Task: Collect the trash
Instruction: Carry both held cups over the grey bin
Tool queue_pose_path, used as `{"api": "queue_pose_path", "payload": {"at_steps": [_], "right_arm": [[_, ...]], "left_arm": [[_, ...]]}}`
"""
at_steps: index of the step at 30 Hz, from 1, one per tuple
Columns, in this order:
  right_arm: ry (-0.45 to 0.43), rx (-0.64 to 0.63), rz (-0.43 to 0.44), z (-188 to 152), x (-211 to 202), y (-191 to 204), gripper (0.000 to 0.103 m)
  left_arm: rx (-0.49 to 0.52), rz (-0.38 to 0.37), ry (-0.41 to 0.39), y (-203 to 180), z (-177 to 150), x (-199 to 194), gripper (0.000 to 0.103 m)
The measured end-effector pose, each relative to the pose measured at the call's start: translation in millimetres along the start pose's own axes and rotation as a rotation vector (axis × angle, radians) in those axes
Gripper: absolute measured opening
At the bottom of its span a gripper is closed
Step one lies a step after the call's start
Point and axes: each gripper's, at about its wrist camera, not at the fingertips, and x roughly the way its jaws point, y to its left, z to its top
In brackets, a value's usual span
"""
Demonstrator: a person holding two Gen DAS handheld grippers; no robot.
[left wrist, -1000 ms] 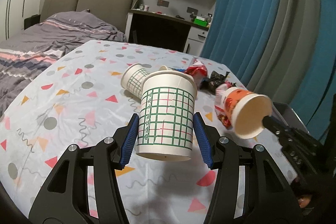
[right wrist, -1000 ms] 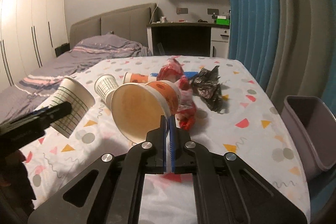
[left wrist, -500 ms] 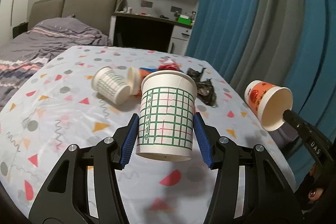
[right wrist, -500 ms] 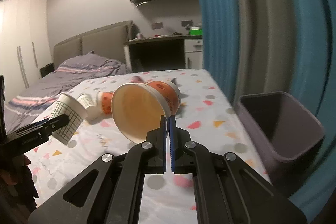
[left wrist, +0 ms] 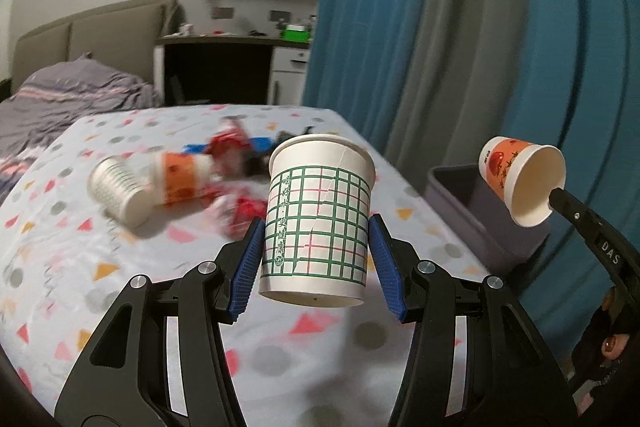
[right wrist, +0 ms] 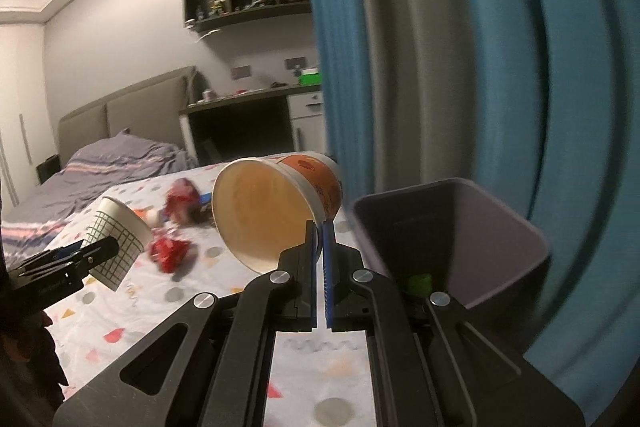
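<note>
My left gripper (left wrist: 316, 247) is shut on a white paper cup with a green grid (left wrist: 318, 219), held upright above the table; it also shows in the right wrist view (right wrist: 120, 243). My right gripper (right wrist: 319, 239) is shut on the rim of an orange-printed paper cup (right wrist: 276, 211), tilted on its side; this cup shows in the left wrist view (left wrist: 524, 179) above the grey trash bin (left wrist: 472, 211). In the right wrist view the bin (right wrist: 480, 227) stands just right of the held cup. Its inside holds something green (right wrist: 418, 281).
On the patterned tablecloth (left wrist: 80, 267) lie a second grid cup (left wrist: 118, 189), another orange cup (left wrist: 180, 177), red wrappers (left wrist: 240, 205) and a black wrapper. Blue-grey curtains (left wrist: 440, 47) hang behind the bin. A bed and a desk are at the back.
Both grippers have swung right with their cups. The bin has come closer and larger in the right wrist view; the orange cup is now over the bin.
</note>
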Motion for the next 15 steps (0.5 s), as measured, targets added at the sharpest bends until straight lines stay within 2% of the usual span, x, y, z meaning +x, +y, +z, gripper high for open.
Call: {"api": "queue_pose_path", "payload": {"at_steps": [15], "right_arm": [[0.005,0.092,-0.188,10,14,-82,0.004]], "left_arm": [[0.119,-0.22,0.013,-102,33,65,0.052]]}}
